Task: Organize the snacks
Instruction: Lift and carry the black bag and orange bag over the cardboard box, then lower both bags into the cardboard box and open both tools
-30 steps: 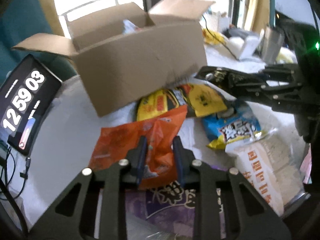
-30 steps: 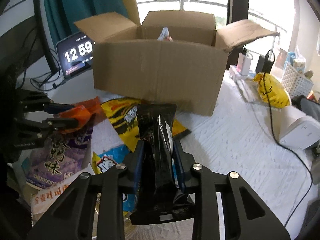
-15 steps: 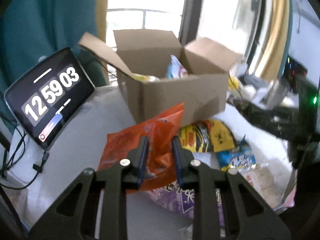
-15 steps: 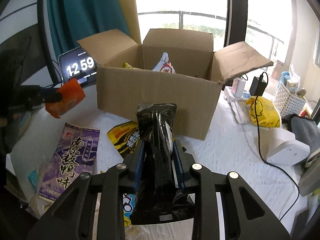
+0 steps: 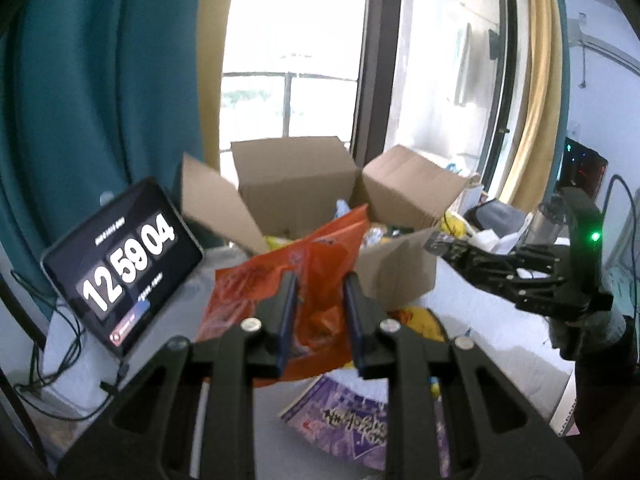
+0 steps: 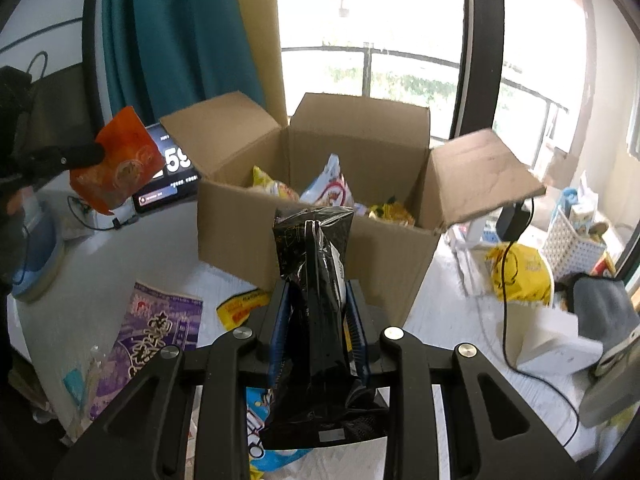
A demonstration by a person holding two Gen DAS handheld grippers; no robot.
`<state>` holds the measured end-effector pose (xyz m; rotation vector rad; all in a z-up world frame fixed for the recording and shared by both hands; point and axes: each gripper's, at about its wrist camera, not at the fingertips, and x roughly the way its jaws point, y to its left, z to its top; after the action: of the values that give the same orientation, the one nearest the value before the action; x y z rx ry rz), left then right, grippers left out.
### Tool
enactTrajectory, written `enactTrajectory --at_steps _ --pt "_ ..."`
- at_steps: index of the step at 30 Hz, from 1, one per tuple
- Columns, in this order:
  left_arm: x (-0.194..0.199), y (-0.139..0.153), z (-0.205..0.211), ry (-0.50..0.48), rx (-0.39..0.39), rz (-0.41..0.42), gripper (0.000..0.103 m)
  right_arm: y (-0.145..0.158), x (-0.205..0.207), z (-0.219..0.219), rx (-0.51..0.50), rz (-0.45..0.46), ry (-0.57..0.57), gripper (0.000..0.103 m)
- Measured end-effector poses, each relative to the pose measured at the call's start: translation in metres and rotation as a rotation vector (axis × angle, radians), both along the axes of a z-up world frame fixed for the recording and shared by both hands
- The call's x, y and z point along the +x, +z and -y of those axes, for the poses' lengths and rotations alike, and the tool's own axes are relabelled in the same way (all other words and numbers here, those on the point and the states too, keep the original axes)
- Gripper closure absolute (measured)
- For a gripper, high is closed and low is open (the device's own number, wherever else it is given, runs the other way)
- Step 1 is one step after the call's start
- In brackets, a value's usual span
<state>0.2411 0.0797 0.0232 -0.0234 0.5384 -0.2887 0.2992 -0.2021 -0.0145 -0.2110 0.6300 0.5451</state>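
Note:
My left gripper (image 5: pixel 319 284) is shut on an orange snack bag (image 5: pixel 296 280), held in the air in front of the open cardboard box (image 5: pixel 396 276). The right wrist view shows that orange bag (image 6: pixel 116 168) high at the left, pinched by the left gripper (image 6: pixel 86 154). My right gripper (image 6: pixel 316 300) is shut on a black snack bag (image 6: pixel 316 280), upright, just short of the box's near wall (image 6: pixel 240 236). Several snack packs (image 6: pixel 332 188) lie inside the box. On the table remain a purple bag (image 6: pixel 156 344), a yellow bag (image 6: pixel 240 308) and a blue bag (image 6: pixel 260 428).
A tablet showing a clock (image 5: pixel 120 264) leans at the left of the box with cables (image 5: pixel 60 360) beside it. To the right stand a white basket (image 6: pixel 572 244), a yellow bag (image 6: pixel 520 276), a white device (image 6: pixel 556 340) and a black cord (image 6: pixel 508 280). The box flaps (image 6: pixel 484 176) stick outward.
Both grippers have risen with their bags. The orange bag lifted clear of the table pile, and the box's open top and its contents have come into sight.

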Motion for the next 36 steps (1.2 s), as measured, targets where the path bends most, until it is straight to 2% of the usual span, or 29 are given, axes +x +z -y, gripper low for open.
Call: enactTrajectory --at_steps 6,18,36 --pt "0.006 0.022 0.015 0.014 0.013 0.065 0.079 0.017 0.008 0.004 0.021 0.050 0.007 0.073" --pt "0.044 0.045 0.046 -0.004 0.038 0.127 0.079 0.043 0.032 0.018 0.067 0.132 -0.003 0.073" --pt "0.127 0.034 0.052 0.028 0.003 0.113 0.079 0.053 0.095 0.013 0.098 0.181 -0.045 0.073"
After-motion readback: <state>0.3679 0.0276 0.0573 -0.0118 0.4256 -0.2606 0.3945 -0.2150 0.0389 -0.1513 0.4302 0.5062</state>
